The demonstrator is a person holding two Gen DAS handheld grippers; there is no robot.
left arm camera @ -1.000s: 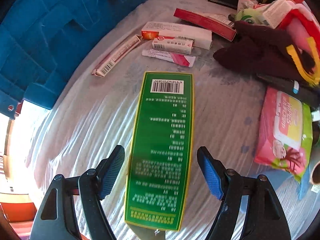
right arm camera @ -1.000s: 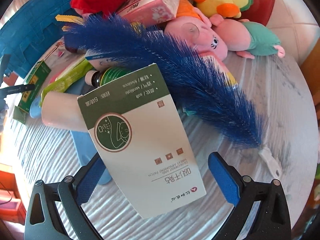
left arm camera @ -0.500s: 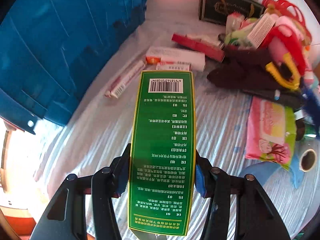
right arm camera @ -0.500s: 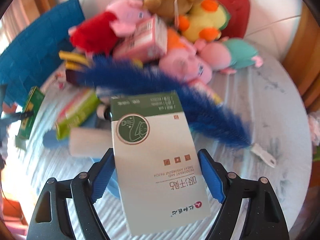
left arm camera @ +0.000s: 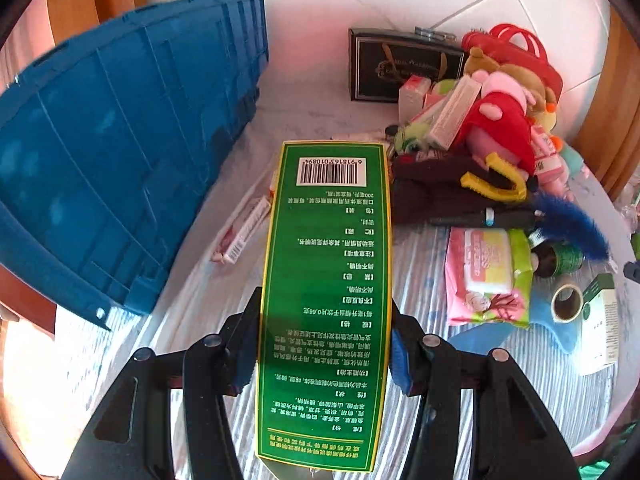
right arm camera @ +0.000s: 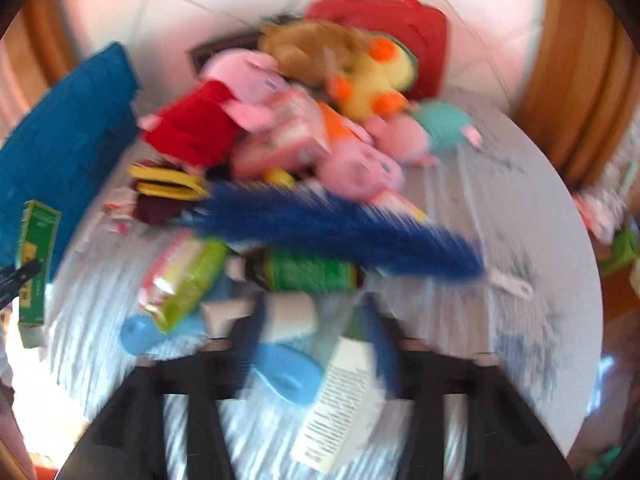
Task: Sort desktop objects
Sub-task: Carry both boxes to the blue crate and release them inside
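Observation:
My left gripper is shut on a long green box with a barcode and holds it above the table, beside the blue crate. The green box also shows at the far left of the right wrist view. My right gripper is blurred by motion; its jaws stand close together on a white and green box that hangs tilted, edge-on. That box shows at the right edge of the left wrist view.
A heap of plush toys, a blue feather duster, a wipes pack, a green bottle, a tape roll and a red bag crowd the table. Small cartons lie by the crate.
My left gripper closed on the green box and lifted it. My right gripper closed on the white and green box and lifted it; the box has tilted and the view is now blurred.

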